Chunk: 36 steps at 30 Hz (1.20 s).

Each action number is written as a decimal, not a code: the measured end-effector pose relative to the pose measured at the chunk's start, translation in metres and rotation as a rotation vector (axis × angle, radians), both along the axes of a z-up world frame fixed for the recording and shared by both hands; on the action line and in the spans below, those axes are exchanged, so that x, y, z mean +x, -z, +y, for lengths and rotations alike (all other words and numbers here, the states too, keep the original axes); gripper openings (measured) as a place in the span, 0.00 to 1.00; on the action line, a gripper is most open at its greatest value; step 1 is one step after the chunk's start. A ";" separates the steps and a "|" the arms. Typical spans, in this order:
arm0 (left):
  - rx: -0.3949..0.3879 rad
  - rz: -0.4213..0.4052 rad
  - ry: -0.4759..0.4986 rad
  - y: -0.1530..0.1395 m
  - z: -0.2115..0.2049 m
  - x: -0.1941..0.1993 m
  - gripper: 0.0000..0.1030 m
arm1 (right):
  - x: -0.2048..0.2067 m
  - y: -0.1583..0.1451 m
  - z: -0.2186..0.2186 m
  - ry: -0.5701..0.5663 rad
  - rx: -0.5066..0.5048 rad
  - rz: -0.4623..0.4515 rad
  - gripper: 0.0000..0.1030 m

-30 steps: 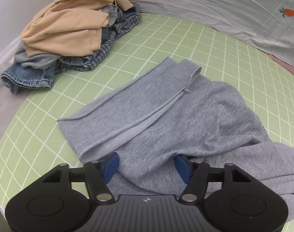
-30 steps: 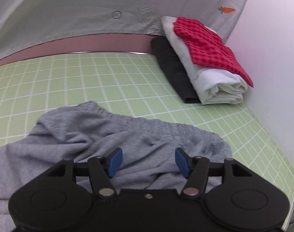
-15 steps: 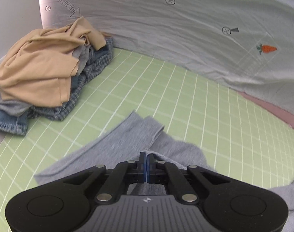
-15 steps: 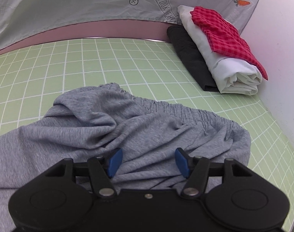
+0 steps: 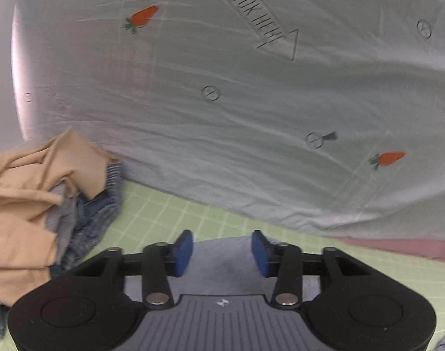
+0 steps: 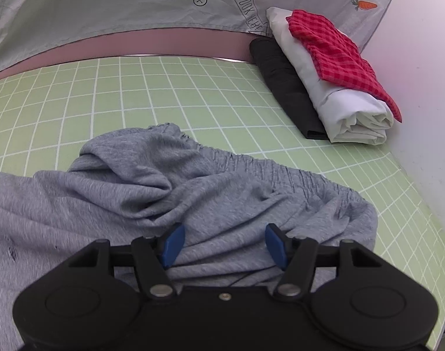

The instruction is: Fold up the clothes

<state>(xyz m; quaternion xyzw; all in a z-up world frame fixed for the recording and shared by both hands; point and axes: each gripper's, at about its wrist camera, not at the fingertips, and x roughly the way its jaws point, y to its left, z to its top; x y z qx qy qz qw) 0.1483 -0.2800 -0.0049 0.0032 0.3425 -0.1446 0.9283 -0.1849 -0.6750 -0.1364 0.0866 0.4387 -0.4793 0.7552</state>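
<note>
The grey garment (image 6: 193, 193) lies rumpled on the green gridded worktop (image 6: 163, 87). The right tongs (image 6: 223, 244) gape wide just above it; the left tongs (image 5: 222, 253) gape wide, apparently above another part.

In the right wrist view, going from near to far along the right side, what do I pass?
Right hand-held gripper → crumpled grey knit garment with a gathered waistband → bare green gridded mat → folded stack: black garment, white garment, red checked cloth on top → grey carrot-print sheet behind.
</note>
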 end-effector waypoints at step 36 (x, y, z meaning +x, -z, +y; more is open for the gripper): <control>0.110 0.306 -0.598 0.102 0.263 -0.170 0.02 | -0.080 -0.030 0.082 0.016 0.074 -0.101 0.71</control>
